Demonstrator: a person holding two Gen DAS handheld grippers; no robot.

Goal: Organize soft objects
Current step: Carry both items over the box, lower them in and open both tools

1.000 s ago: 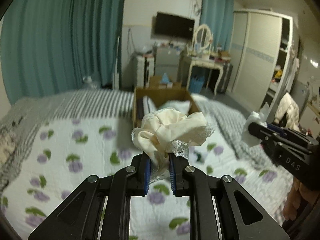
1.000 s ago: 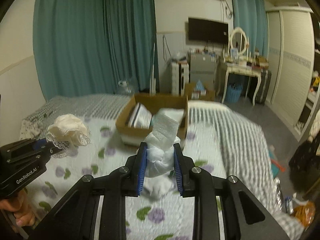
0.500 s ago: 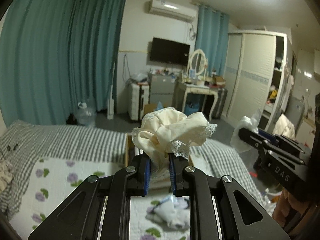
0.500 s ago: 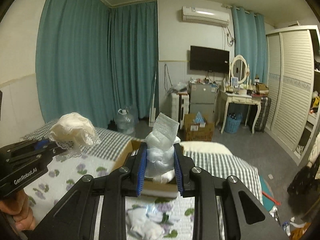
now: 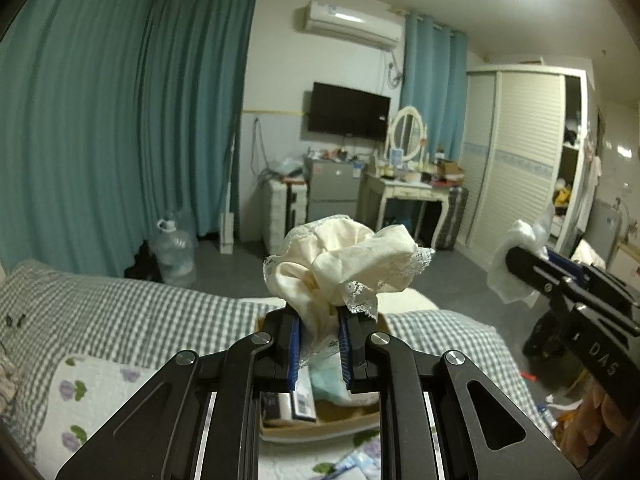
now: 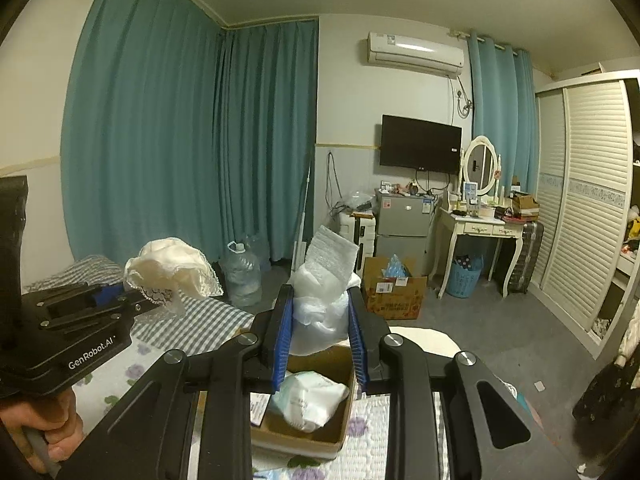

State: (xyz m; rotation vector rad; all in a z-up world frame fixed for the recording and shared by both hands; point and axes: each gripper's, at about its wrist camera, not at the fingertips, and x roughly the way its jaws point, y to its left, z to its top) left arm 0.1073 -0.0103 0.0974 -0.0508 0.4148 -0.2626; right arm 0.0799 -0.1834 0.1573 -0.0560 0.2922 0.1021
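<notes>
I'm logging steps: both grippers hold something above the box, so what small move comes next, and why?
Probably lower the right gripper and let the white wrap drop: it hangs right over the open box, which has room beside the bundle inside.

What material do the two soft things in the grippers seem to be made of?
The cream bundle in the left gripper looks like thin, slightly glossy fabric with a lace trim along its edge. The white bundle in the right gripper looks like translucent plastic wrap, probably bubble or foam sheet, judging by its dimpled flap.
</notes>
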